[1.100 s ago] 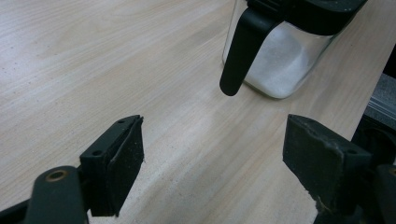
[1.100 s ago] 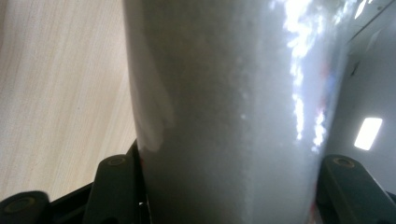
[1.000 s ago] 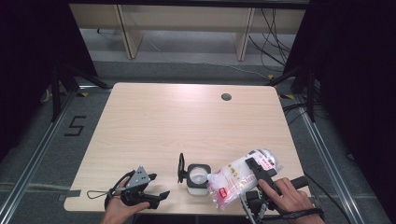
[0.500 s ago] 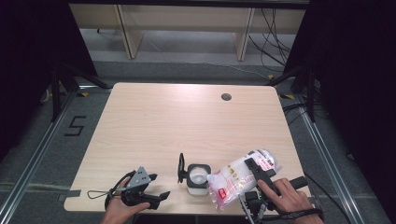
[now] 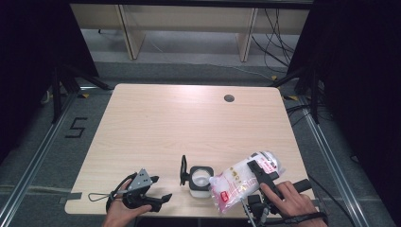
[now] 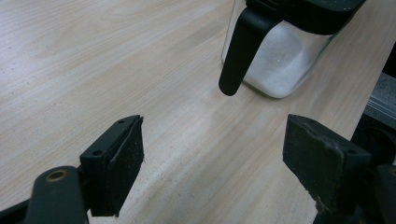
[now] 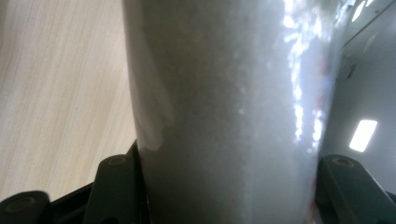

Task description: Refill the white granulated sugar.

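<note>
A clear square jar (image 5: 199, 180) of white powder stands near the table's front edge, its black lid (image 5: 183, 170) flipped up on its left side. In the left gripper view the jar (image 6: 275, 60) and the hanging lid (image 6: 238, 51) lie just beyond my left gripper (image 6: 215, 154), which is open and empty. From above, the left gripper (image 5: 160, 198) rests low at the front left, pointing toward the jar. My right gripper (image 5: 259, 172) is shut on a plastic bag (image 5: 243, 179) of white granules, tilted with its lower end beside the jar. Up close the bag (image 7: 233, 93) sits between the right gripper (image 7: 231, 182) jaws.
The wooden table (image 5: 189, 123) has a round cable hole (image 5: 229, 98) at the back right. Its front edge runs close under both hands. Shelf legs and cables stand on the floor behind the table.
</note>
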The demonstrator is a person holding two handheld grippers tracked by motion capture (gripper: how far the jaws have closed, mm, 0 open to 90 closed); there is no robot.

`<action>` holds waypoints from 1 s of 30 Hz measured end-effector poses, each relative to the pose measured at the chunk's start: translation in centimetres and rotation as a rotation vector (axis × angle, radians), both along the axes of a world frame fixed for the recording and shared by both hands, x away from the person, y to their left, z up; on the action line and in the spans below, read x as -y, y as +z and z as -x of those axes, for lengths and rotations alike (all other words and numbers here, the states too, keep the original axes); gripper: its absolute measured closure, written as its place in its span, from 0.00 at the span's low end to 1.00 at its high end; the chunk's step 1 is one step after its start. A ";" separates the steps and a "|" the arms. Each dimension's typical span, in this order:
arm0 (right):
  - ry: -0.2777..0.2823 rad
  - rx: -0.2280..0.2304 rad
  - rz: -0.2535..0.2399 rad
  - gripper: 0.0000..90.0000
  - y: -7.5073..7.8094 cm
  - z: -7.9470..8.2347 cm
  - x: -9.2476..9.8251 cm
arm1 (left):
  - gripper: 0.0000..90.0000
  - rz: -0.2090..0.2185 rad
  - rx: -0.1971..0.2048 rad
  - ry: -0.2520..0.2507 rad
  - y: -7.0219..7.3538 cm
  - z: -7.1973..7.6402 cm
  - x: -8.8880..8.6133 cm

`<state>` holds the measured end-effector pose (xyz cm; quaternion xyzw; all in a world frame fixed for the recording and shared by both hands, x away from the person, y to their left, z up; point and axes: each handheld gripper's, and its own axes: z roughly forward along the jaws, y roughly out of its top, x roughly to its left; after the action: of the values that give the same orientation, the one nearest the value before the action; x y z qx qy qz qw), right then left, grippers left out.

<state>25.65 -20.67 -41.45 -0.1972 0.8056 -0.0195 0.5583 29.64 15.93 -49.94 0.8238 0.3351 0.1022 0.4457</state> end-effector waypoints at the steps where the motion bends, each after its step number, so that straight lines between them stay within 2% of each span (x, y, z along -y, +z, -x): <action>1: -0.015 -0.010 0.020 0.51 0.2 0.1 -0.1 | 0.22 -0.017 0.001 -0.012 0.1 0.0 -0.1; 2: 0.000 -0.005 0.009 0.51 0.1 0.0 -0.2 | 0.22 -0.005 0.013 -0.005 0.0 0.0 0.0; 3: -0.057 -0.012 -0.040 0.51 -0.3 0.4 0.1 | 0.22 -0.011 0.027 -0.014 0.0 -0.1 -0.1; 4: 0.025 0.009 0.035 0.51 0.1 -0.1 -0.1 | 0.22 -0.015 0.004 -0.010 0.0 0.0 -0.1; 5: -0.007 -0.014 0.034 0.51 0.1 0.0 -0.2 | 0.22 -0.001 0.001 -0.001 0.0 0.0 0.0; 6: -0.006 -0.005 -0.005 0.51 -0.2 0.0 0.1 | 0.22 0.000 0.001 -0.002 0.0 0.0 0.0; 7: -0.007 -0.009 -0.001 0.51 -0.2 0.0 0.1 | 0.22 -0.014 0.003 -0.010 0.0 0.0 -0.1; 9: 0.028 0.005 0.029 0.51 0.1 -0.2 -0.1 | 0.22 -0.010 0.005 0.000 0.1 0.0 0.0; 10: 0.020 0.005 0.016 0.51 0.0 -0.2 0.0 | 0.22 -0.014 0.013 -0.006 0.1 -0.1 -0.1; 11: 0.015 0.003 0.017 0.51 0.0 -0.2 0.0 | 0.22 -0.003 -0.001 0.001 0.0 0.0 0.0; 13: -0.015 -0.011 0.018 0.51 0.0 0.0 0.0 | 0.22 -0.012 0.027 -0.015 0.0 -0.1 -0.1; 14: -0.003 -0.003 0.009 0.51 -0.1 0.0 0.0 | 0.22 -0.007 0.020 -0.009 0.0 0.0 0.0; 15: -0.016 -0.010 0.011 0.51 -0.1 0.0 0.0 | 0.22 0.001 0.000 0.000 0.0 0.0 0.0; 16: -0.013 -0.009 0.014 0.51 0.0 0.0 0.0 | 0.22 -0.010 0.016 -0.009 0.1 -0.1 -0.1; 18: 0.007 -0.002 0.018 0.51 0.0 -0.1 0.0 | 0.22 -0.016 0.002 -0.012 0.1 0.0 -0.1; 19: 0.022 0.007 0.006 0.51 0.0 -0.2 0.0 | 0.22 -0.015 0.002 -0.010 0.0 0.0 -0.1; 20: -0.008 -0.007 -0.028 0.51 -0.2 -0.1 0.1 | 0.22 -0.013 0.016 -0.012 0.1 -0.1 -0.1; 21: 0.006 -0.006 -0.008 0.51 0.0 -0.2 0.1 | 0.22 0.001 0.001 0.000 0.0 0.0 0.0; 22: 0.020 -0.006 0.019 0.51 0.1 -0.3 0.0 | 0.22 -0.002 0.007 -0.004 0.0 0.0 0.0; 23: 0.007 -0.006 -0.004 0.51 0.0 -0.2 0.2 | 0.22 -0.008 0.024 -0.011 0.0 0.0 -0.1; 24: 0.004 -0.006 -0.013 0.51 0.0 -0.2 0.2 | 0.22 -0.017 0.006 -0.011 0.1 0.0 -0.2; 25: -0.007 -0.012 -0.002 0.51 0.0 -0.2 0.2 | 0.22 -0.008 0.026 -0.010 0.0 -0.1 -0.1; 27: 0.008 -0.008 0.024 0.51 0.1 -0.3 0.2 | 0.22 0.000 0.003 -0.001 0.0 0.0 0.0; 29: -0.017 -0.016 -0.019 0.51 -0.1 -0.1 0.3 | 0.22 -0.021 0.023 -0.017 0.0 -0.1 -0.1; 30: 0.008 -0.010 -0.002 0.51 0.1 -0.3 0.2 | 0.22 -0.001 0.000 -0.001 0.0 0.0 0.0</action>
<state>25.92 -20.87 -41.38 -0.1999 0.8075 -0.0154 0.5547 29.64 15.95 -49.93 0.8242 0.3345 0.1023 0.4454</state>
